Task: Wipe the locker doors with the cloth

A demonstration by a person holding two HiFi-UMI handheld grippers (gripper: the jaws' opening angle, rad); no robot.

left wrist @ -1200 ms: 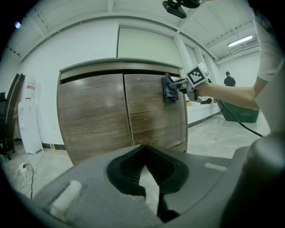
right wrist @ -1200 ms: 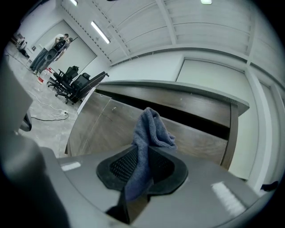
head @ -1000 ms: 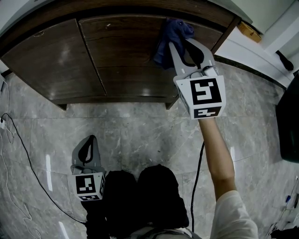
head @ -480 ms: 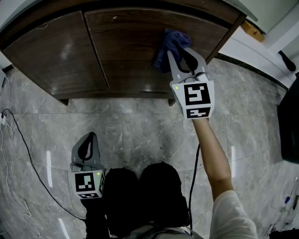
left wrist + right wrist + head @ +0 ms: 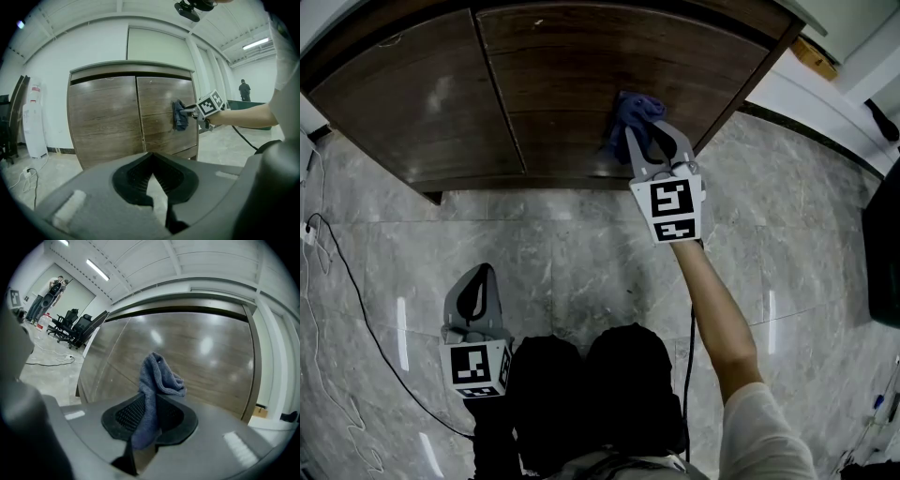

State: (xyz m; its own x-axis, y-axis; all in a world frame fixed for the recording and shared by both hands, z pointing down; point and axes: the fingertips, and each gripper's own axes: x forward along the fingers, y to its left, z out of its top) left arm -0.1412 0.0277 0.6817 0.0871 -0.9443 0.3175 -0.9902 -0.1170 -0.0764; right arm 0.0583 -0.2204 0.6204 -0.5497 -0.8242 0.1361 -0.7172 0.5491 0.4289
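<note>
Locker door (image 5: pixel 581 75), blue cloth (image 5: pixel 630 111) in right claw (image 5: pixel 649 133)

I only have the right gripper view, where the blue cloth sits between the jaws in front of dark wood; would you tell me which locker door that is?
Observer: The head view shows the cloth, gripped by the right gripper, against the right door, well away from the seam between the doors.
Operator: Thank you. Where is the left gripper?
Observer: The left gripper hangs over the grey floor beside the person's legs, apart from the locker.
Operator: Is it holding anything?
Observer: No. In the left gripper view its jaws are together, with nothing between them.
</note>
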